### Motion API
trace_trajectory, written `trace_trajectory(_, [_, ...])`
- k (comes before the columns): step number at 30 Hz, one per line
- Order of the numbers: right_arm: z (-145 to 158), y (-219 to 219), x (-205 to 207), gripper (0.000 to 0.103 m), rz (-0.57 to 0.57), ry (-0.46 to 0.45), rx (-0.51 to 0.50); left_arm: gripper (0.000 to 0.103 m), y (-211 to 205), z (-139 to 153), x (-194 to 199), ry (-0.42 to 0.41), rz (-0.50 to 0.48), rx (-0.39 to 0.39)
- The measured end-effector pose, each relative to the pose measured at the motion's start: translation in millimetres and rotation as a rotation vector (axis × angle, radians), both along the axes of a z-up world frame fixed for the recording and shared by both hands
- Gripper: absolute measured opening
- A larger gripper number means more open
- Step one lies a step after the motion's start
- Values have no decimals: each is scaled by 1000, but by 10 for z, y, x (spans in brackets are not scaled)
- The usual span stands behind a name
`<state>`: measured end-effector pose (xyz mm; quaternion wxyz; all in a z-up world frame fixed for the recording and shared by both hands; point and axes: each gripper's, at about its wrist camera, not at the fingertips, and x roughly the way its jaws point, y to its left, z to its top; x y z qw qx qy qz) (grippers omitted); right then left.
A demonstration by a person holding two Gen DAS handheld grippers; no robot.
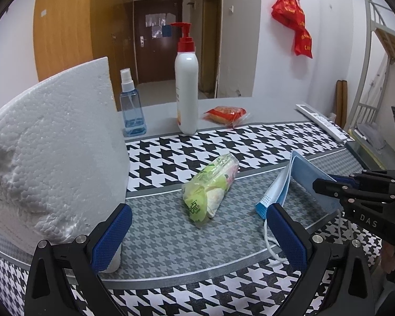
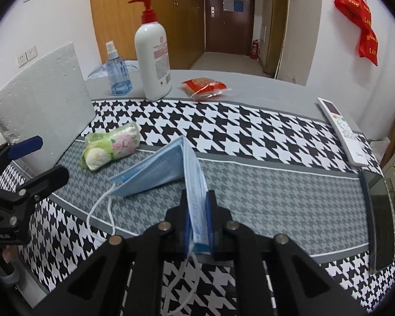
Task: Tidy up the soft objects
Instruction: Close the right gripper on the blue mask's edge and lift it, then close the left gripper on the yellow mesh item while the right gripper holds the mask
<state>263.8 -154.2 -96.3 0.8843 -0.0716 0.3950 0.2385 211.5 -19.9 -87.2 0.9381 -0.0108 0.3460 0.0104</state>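
A blue face mask (image 2: 168,168) is folded, one end on the houndstooth cloth and the other end pinched in my right gripper (image 2: 198,210), which is shut on it; its white ear loops hang down. It also shows in the left wrist view (image 1: 281,187), with the right gripper (image 1: 329,184) at the right. A green tissue pack (image 1: 210,184) lies on the grey band, also in the right wrist view (image 2: 113,146). My left gripper (image 1: 197,226) is open, the pack just beyond its fingers. A white foam block (image 1: 52,163) stands beside the left finger.
A white pump bottle (image 1: 187,89), a blue spray bottle (image 1: 131,110) and a red snack packet (image 1: 226,114) stand at the table's back. A white remote (image 2: 342,129) and a dark phone (image 2: 379,216) lie near the right edge.
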Motion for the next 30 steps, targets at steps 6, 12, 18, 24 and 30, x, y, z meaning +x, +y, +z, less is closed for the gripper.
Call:
trace_trajectory(6, [55, -8, -30, 39, 7, -15, 37, 102, -34, -24, 62, 10, 1, 4])
trace_trajectory(12, [88, -50, -54, 49, 12, -25, 58, 102, -94, -5, 102, 9, -13, 11])
trace_trajectory(18, [64, -50, -44, 49, 21, -18, 70, 100, -139, -14, 191, 16, -15, 30])
trace_trajectory(24, [39, -32, -40, 49, 35, -9, 75, 96, -133, -67, 301, 27, -13, 37])
trace_trajectory(30, [12, -25, -19, 49, 40, 1, 79, 96, -124, -106, 380, 34, -13, 42])
